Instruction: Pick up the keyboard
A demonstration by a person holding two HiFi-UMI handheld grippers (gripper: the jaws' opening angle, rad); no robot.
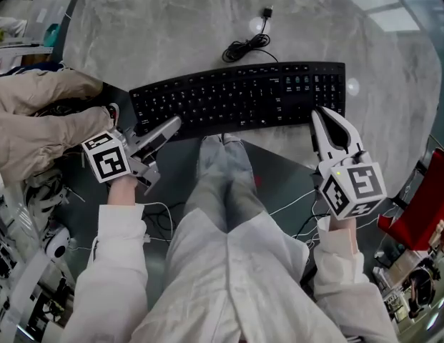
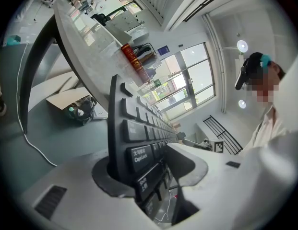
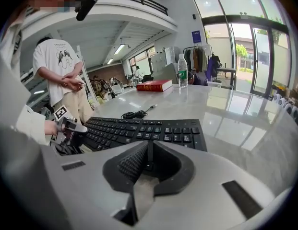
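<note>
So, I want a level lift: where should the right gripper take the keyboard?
Probably the right front edge of the keyboard, from the near side, mirroring the left gripper, whose jaws straddle the left front corner. It is long, thin and flat: one jaw above, one below. The right gripper is shut, so open first.

Black keyboard point(image 1: 243, 95) on the desk point(image 1: 150, 27)
Full-size, keys up, lying flat and crosswise along the grey marble near edge; its cable point(image 1: 244, 46) sits bunched just behind it.
</note>
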